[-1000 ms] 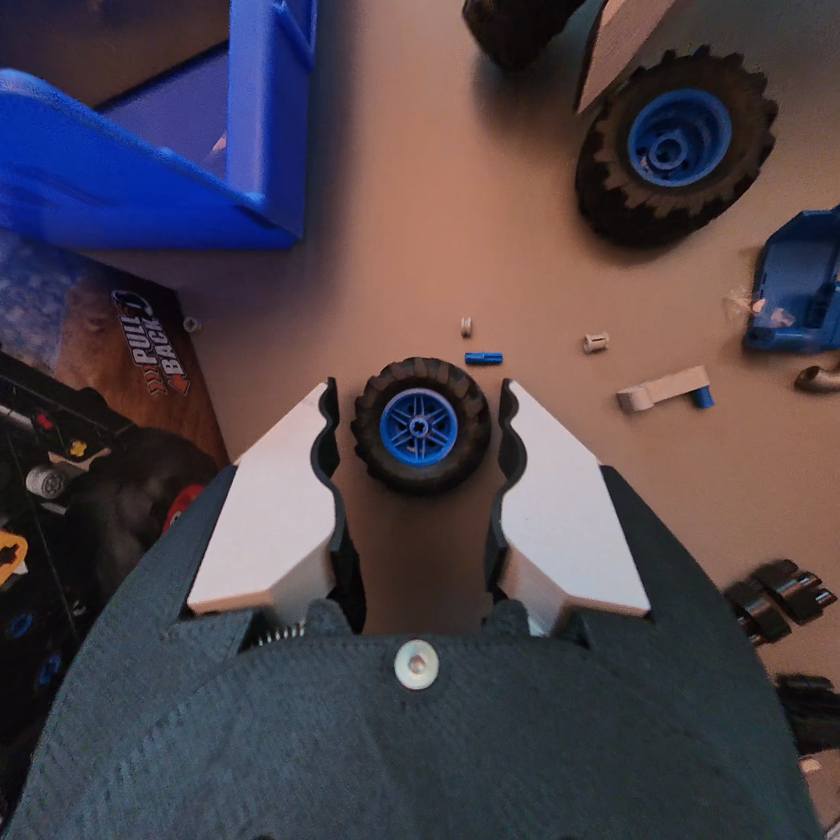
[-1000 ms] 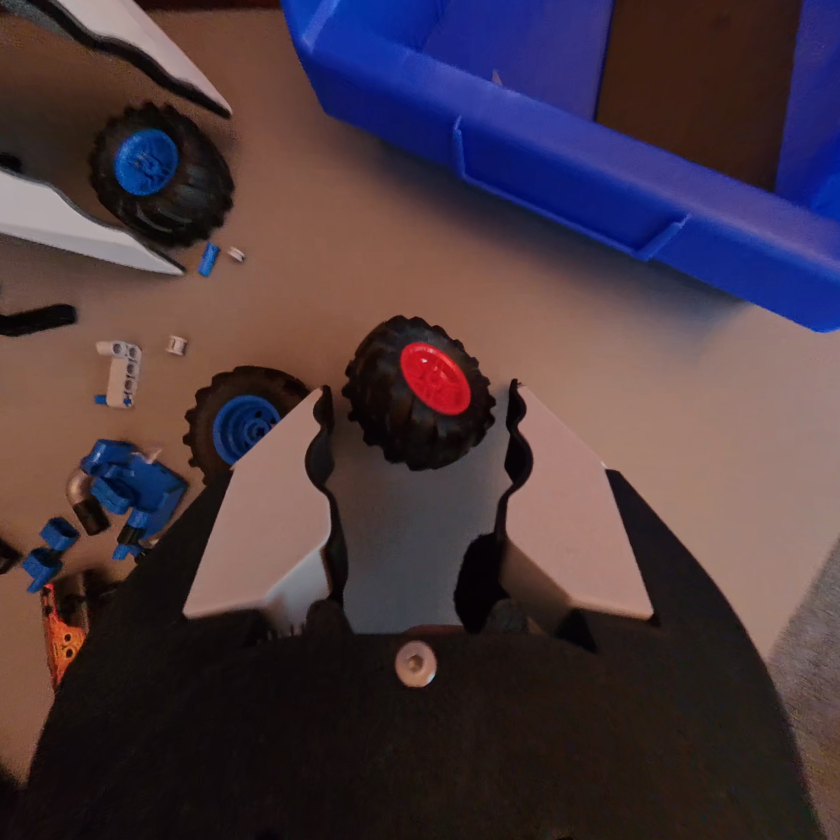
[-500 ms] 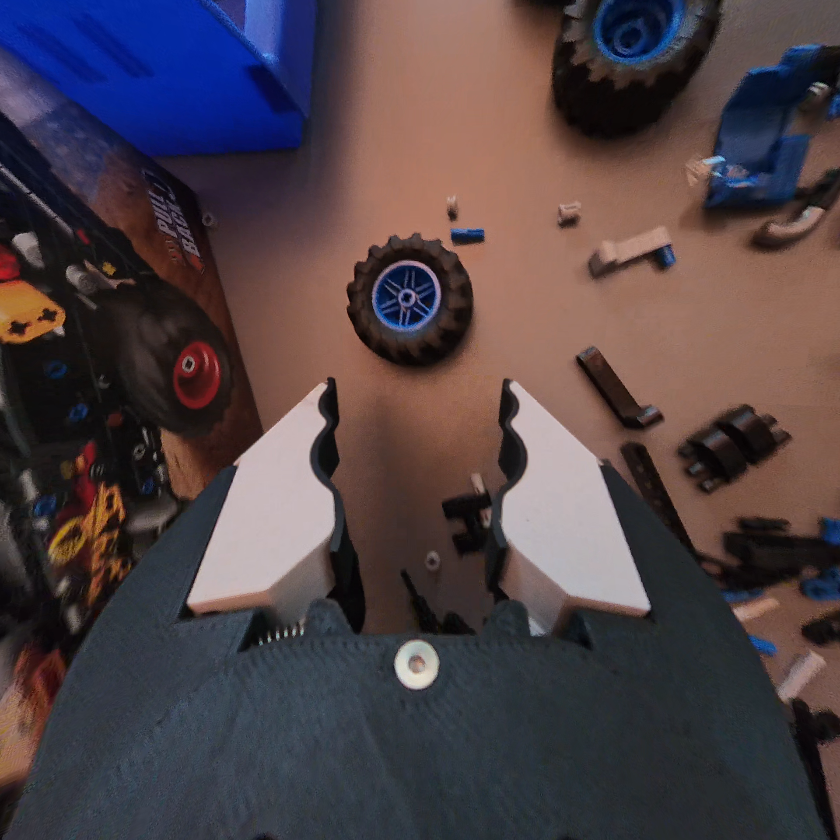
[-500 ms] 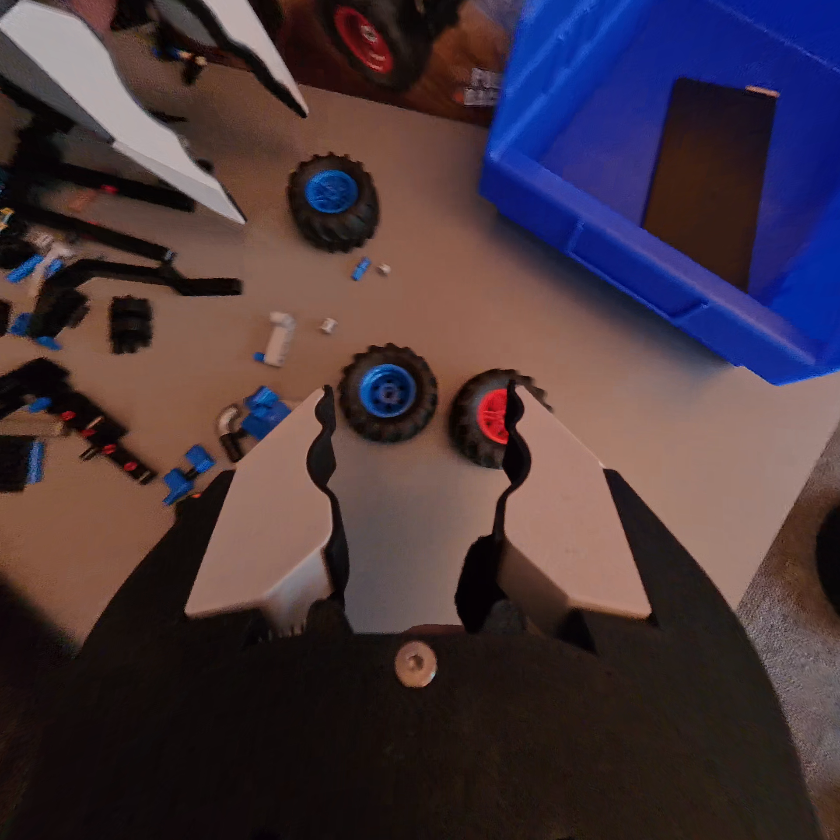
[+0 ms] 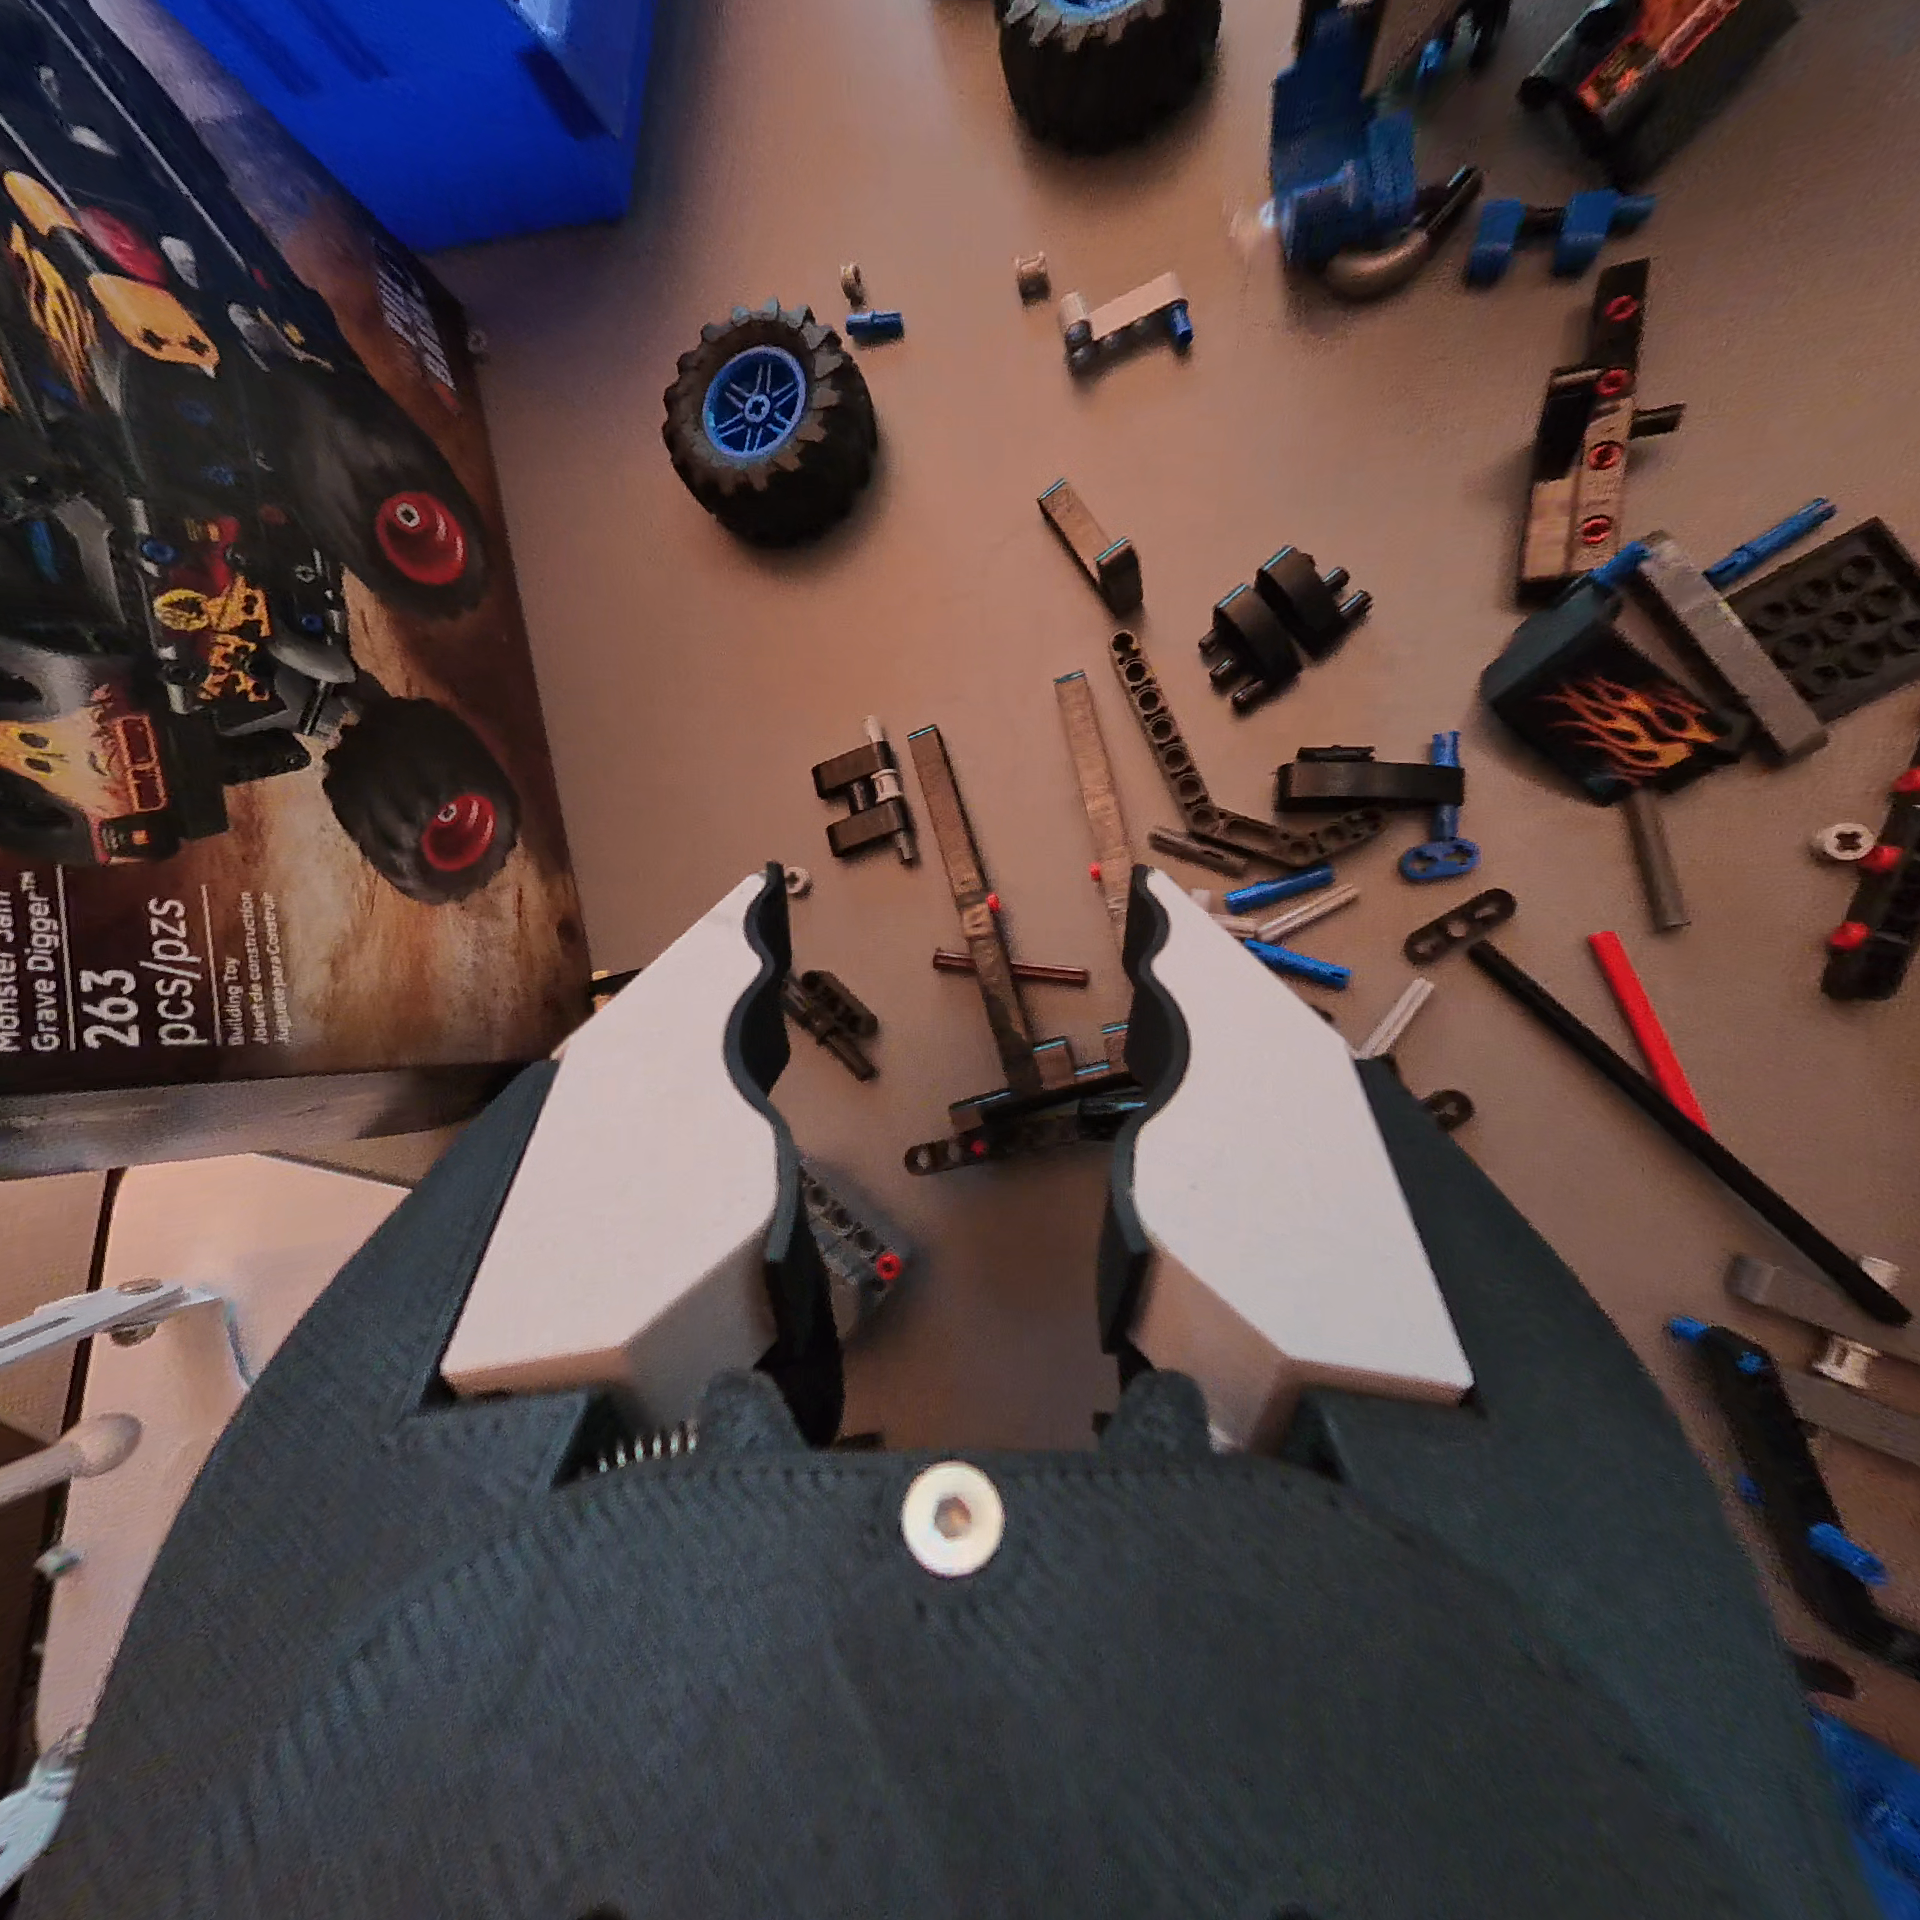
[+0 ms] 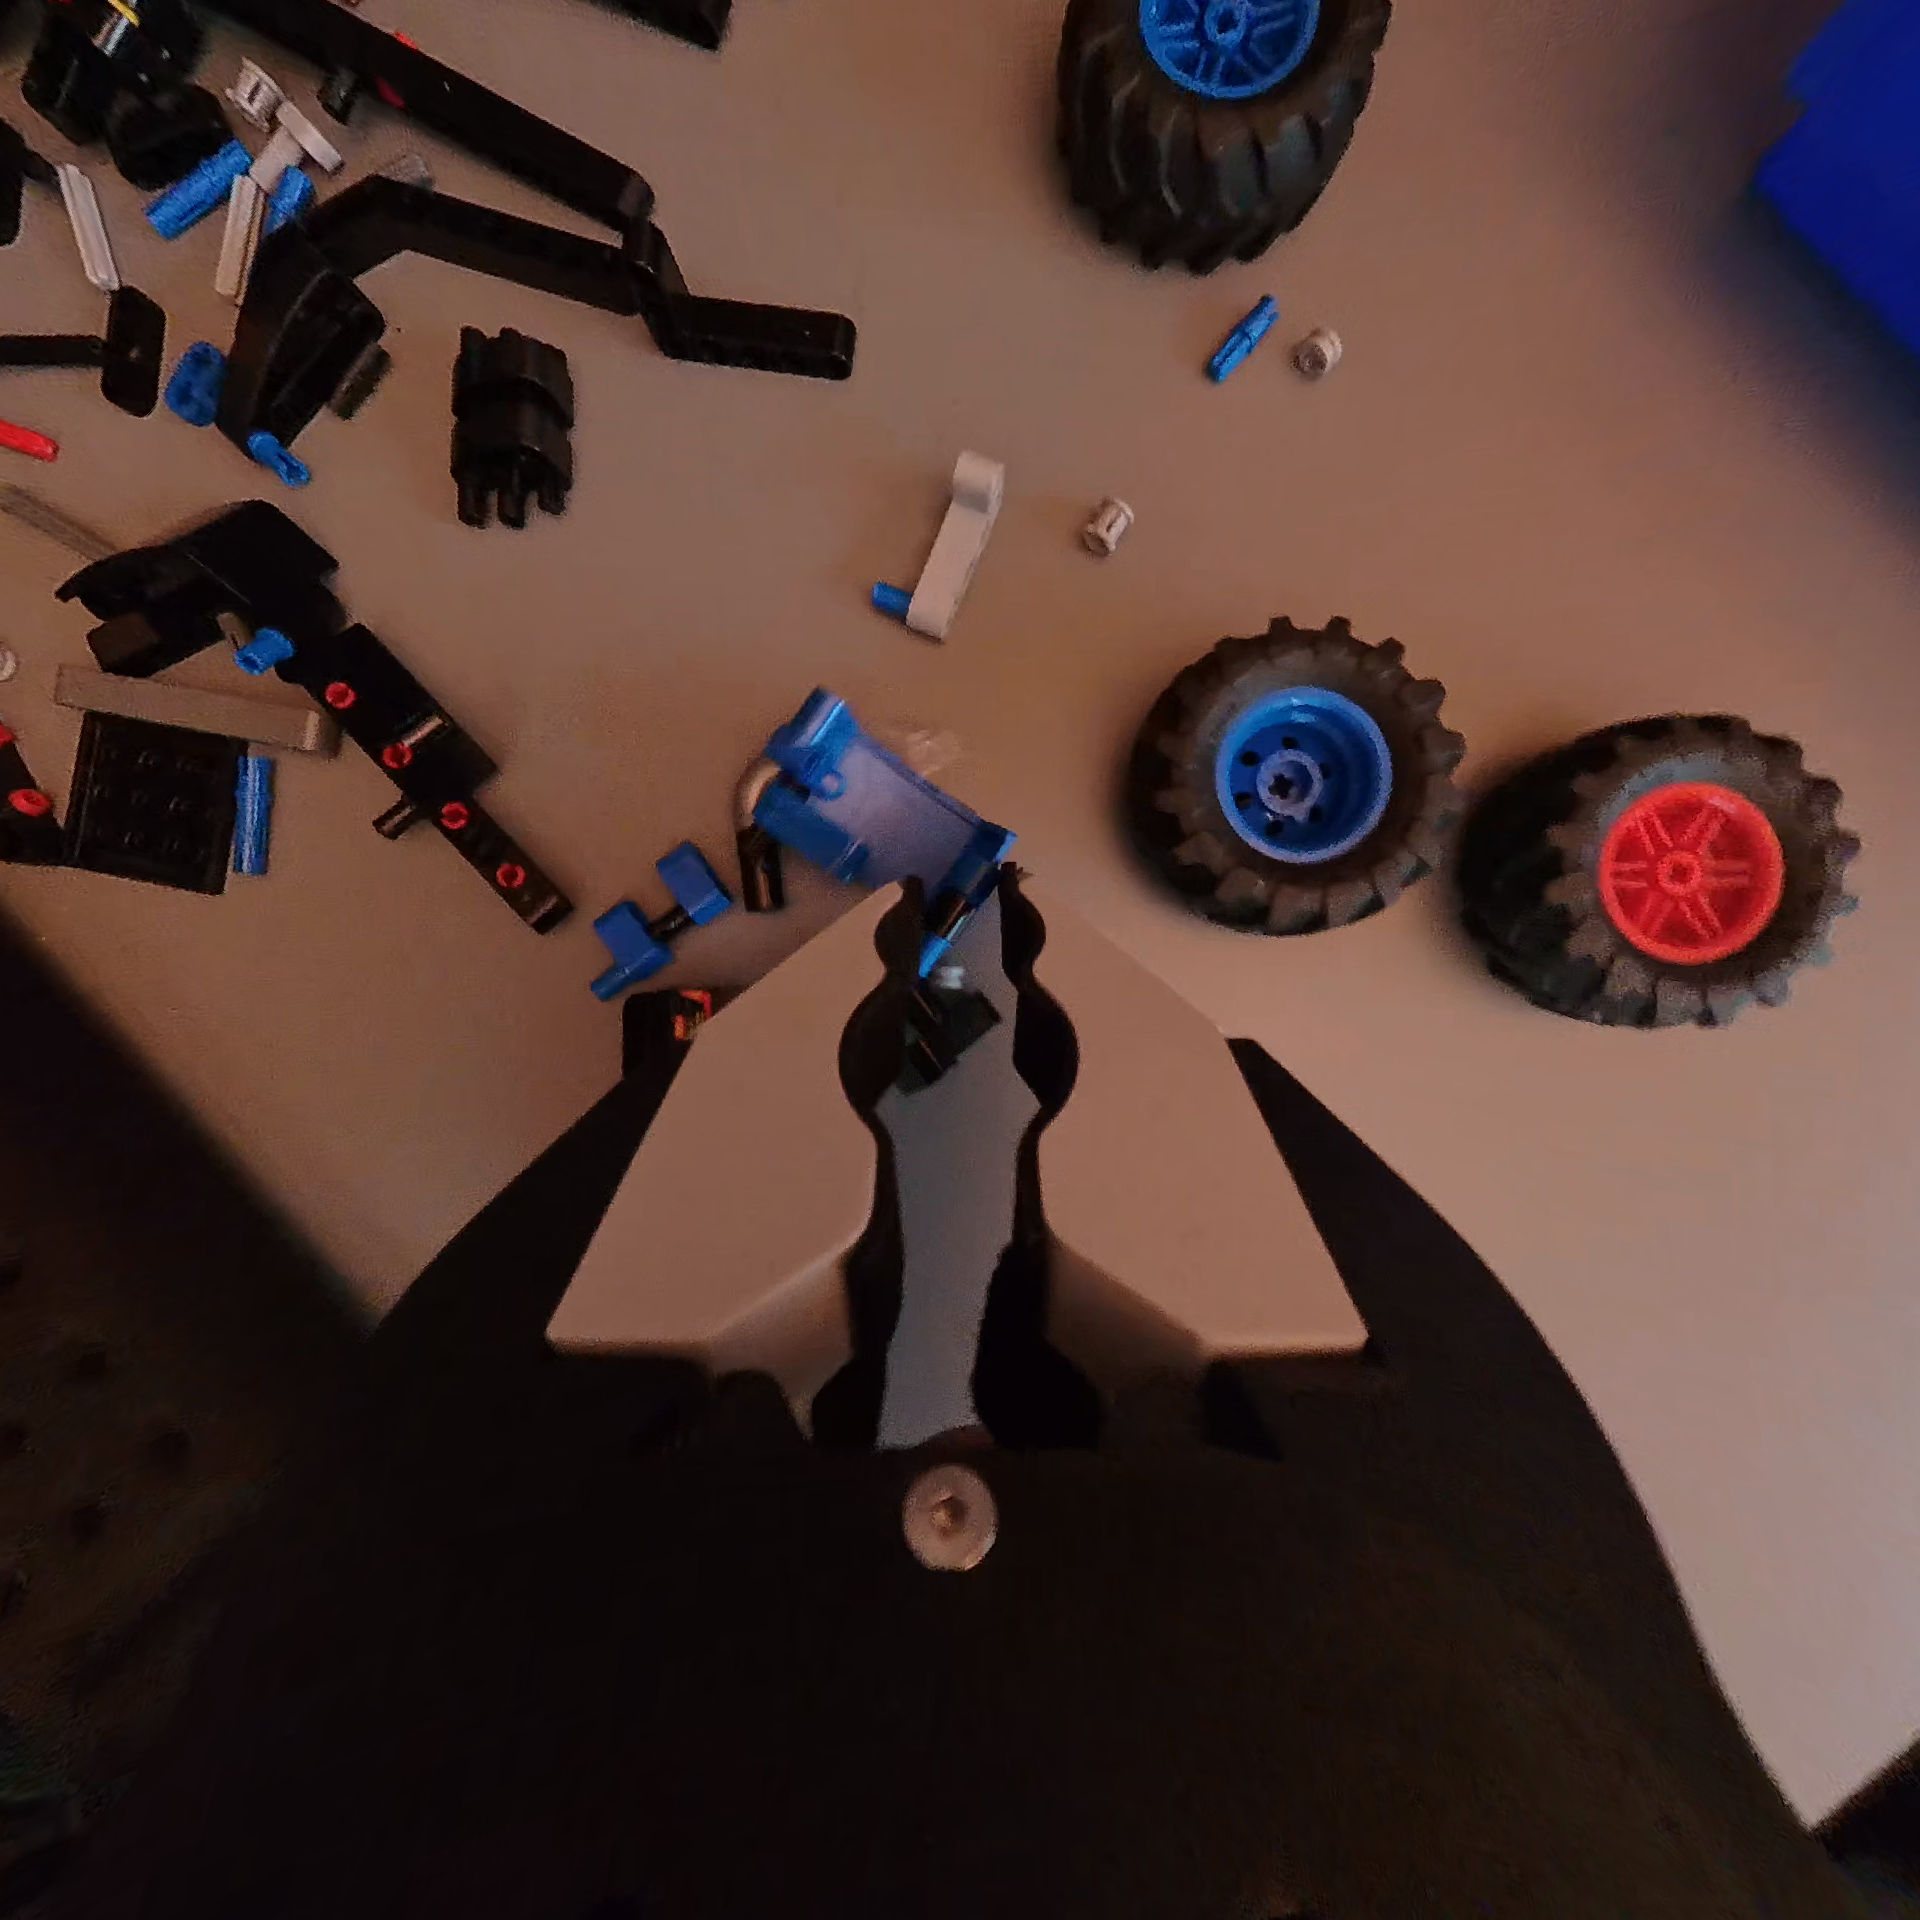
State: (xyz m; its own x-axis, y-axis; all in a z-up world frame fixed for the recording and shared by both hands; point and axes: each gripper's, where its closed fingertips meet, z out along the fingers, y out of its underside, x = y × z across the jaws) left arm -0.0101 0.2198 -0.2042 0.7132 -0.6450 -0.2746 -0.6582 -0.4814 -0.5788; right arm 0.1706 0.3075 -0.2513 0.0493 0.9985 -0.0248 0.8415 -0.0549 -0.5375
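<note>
Pinching blue toy part (image 6: 873, 805), right tool (image 6: 958, 894), left tool (image 5: 954, 883) spread (empty) above black beams (image 5: 961, 831)

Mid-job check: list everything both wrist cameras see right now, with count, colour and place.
blue-hub wheels: two, black tyres, apart on the table
red-hub wheel: one, beside a blue-hub wheel
bin: one, blue, far left corner
toy box: one, printed, left edge
flame panel: one, black and orange, right side
grey arm: one, with a blue pin, mid-table
red axle: one, beside a long black axle
black beams: several, loose pile with blue pins
blue shell piece: one, its end between the right tool's tips
left tool: open, above the beams
right tool: shut on the blue shell piece
</note>
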